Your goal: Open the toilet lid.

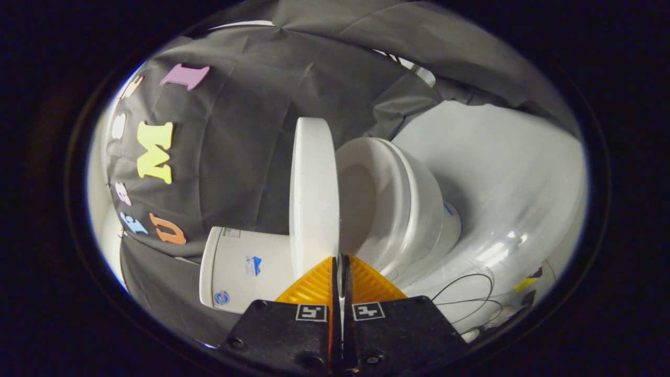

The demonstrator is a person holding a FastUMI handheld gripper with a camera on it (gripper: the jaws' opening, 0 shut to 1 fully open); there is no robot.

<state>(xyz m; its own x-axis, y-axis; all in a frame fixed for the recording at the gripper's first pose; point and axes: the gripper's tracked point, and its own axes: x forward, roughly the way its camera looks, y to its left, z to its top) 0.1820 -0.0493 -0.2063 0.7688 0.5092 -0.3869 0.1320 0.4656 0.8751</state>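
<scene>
While the gripper [341, 259] holds its fingers pressed together on nothing, the toilet lid [314, 196] stands raised just ahead of their tips, edge-on, between tank [246, 267] and bowl [398, 204]

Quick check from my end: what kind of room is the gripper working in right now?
Probably a mock bathroom in a booth: a white toilet with its lid raised off the seat, a cistern, and black cloth for a wall. The gripper, fingers together, points at the lid's edge.
</scene>
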